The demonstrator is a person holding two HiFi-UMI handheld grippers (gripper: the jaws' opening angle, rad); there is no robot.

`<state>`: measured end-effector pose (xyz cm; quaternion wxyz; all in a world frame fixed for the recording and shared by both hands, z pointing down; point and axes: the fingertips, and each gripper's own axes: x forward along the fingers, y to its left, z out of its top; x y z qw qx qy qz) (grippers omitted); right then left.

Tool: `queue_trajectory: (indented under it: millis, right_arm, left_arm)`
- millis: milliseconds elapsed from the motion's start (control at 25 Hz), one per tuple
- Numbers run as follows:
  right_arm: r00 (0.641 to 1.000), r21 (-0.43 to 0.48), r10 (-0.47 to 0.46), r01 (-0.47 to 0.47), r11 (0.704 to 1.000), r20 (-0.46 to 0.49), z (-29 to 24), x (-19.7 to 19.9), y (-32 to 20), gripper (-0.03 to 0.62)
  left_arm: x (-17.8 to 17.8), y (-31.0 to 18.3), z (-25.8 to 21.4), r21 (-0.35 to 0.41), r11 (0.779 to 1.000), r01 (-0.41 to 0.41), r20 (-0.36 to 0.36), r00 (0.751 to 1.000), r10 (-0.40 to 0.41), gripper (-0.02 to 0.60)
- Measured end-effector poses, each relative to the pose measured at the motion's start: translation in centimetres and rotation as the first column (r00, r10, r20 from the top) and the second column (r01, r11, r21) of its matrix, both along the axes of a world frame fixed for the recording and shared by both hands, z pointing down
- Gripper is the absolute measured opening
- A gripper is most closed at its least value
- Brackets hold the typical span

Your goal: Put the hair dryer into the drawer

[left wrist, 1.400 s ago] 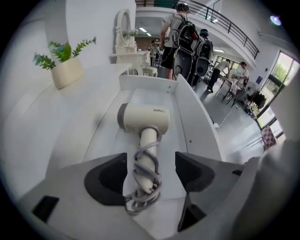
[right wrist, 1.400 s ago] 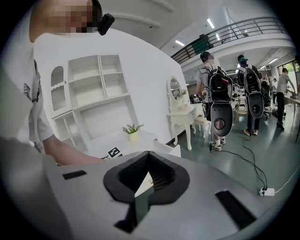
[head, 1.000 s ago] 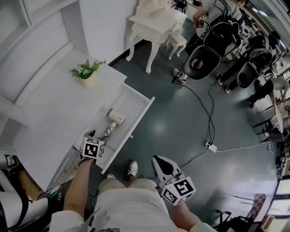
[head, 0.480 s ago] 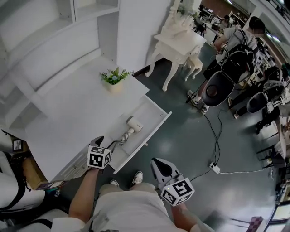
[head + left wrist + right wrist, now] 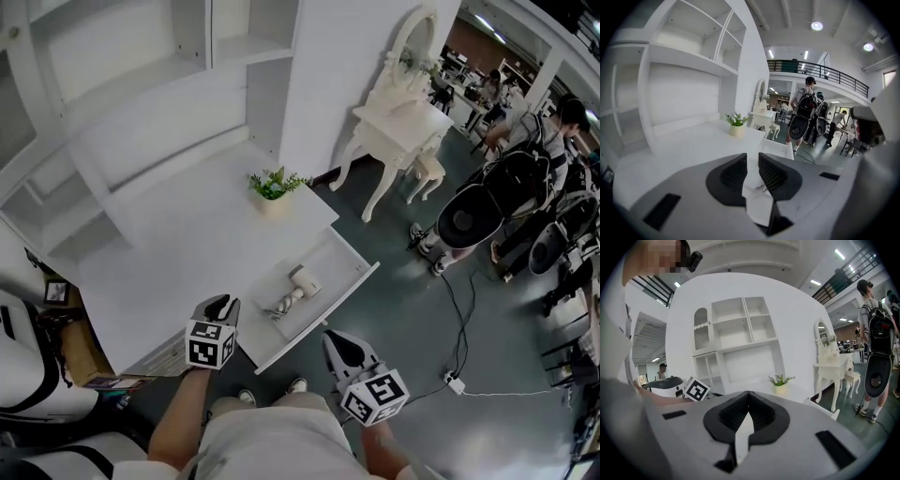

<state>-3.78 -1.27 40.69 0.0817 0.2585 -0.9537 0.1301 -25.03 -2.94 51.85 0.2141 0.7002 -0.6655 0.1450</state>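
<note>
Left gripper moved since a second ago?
Yes. The left gripper has drawn back from the open white drawer, leaving the white hair dryer inside; its jaws have just been closing on nothing.

Lighting bright and even. Source: white strip ceiling lamps [image 5: 840,254], high above and to the right of the right gripper [image 5: 748,397]. To its left, the white flat-topped desk [image 5: 178,253] looks washed out, shadows faint. Both gripper views bow at the edges, corners black; nearest gripper surfaces soft.

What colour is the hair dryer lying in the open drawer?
Off-white: the hair dryer nearly matches the white drawer. It shows best in the head view.
</note>
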Motion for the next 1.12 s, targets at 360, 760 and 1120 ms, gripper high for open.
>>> queue_trajectory:
  millis: [360, 760, 1120]
  right_arm:
    - [0.999, 0.025, -0.026, 0.025, 0.999, 0.04, -2.2, 0.0, -2.2, 0.008]
    - [0.996, 0.04, -0.04, 0.037, 0.999, 0.079, -3.9, 0.6, -4.9, 0.008]
    - [0.989, 0.087, -0.016, 0.003, 0.996, 0.145, -7.2, 2.7, -7.2, 0.008]
  left_arm:
    - [-1.8, 1.1, -5.2, 0.117, 0.992, 0.05, -0.054, 0.998, -0.044, 0.017]
    - [-1.8, 2.9, -15.3, 0.371, 0.926, 0.066, 0.02, 0.997, -0.079, 0.015]
    - [-2.0, 6.2, -23.8, 0.546, 0.827, 0.133, 0.076, 0.976, -0.206, 0.015]
